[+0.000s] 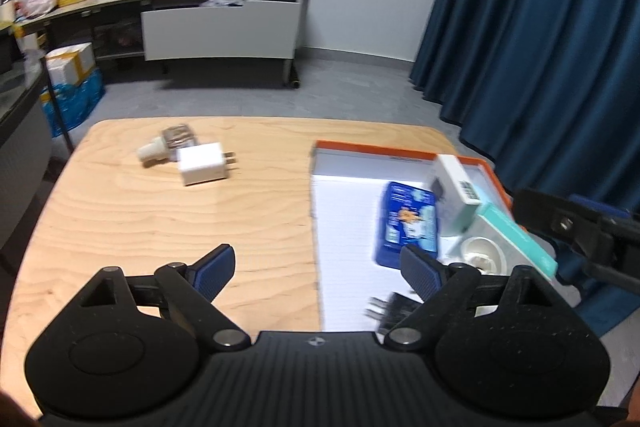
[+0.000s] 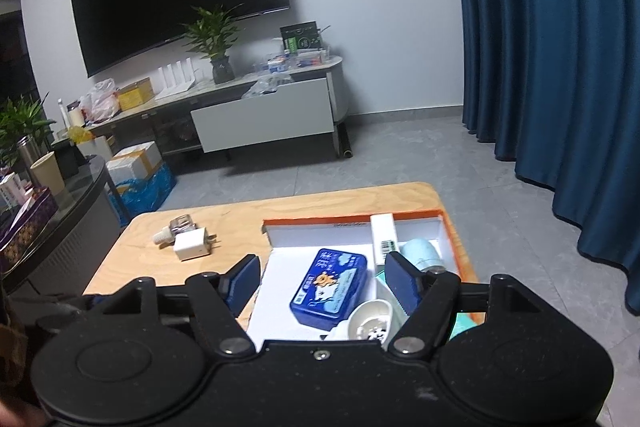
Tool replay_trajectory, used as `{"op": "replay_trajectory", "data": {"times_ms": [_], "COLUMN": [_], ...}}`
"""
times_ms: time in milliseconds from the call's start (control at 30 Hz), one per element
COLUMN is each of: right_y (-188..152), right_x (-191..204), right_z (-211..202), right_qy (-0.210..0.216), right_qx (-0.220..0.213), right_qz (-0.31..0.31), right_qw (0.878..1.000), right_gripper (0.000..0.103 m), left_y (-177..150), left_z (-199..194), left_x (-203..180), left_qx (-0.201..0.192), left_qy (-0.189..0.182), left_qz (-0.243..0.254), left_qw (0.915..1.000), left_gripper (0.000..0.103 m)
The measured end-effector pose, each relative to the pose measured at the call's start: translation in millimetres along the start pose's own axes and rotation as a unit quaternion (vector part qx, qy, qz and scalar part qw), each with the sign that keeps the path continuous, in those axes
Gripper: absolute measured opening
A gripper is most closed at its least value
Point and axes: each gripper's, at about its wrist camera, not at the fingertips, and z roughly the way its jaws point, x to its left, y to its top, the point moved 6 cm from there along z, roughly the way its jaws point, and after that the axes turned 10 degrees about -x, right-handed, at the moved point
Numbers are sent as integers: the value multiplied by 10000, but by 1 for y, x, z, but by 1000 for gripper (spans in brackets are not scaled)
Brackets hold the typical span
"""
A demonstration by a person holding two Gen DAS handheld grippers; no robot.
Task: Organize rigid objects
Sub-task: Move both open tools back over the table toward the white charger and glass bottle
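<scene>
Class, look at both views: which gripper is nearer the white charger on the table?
Left. The left gripper hangs over bare wood near the white charger; the right gripper is farther, above the box.

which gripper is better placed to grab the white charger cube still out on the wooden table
Left, probably. The left gripper is open over bare wood, facing the white charger cube; the right gripper hangs over the orange-rimmed box.
</scene>
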Motion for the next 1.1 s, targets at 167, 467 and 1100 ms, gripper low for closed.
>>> {"op": "replay_trajectory", "data": {"times_ms": [167, 467, 1100], "right_y": [-5, -13, -24], "right_x": [14, 44, 97], "right_z": [5, 19, 51], "right_qy": [114, 360, 799], "right_qx": [94, 273, 536], "right_qz": [-80, -255, -484], "right_qw": [9999, 9987, 9942], "right_gripper": [82, 83, 83], "left_y": [4, 3, 10], "left_z": [-2, -4, -2], "left_x": [23, 54, 107], "left_qx": [-29, -49, -130], "left_qy": [195, 421, 820], "left_qz": [-153, -324, -586], "left_qw": [9997, 9986, 9948], "left_gripper": [92, 92, 92]}}
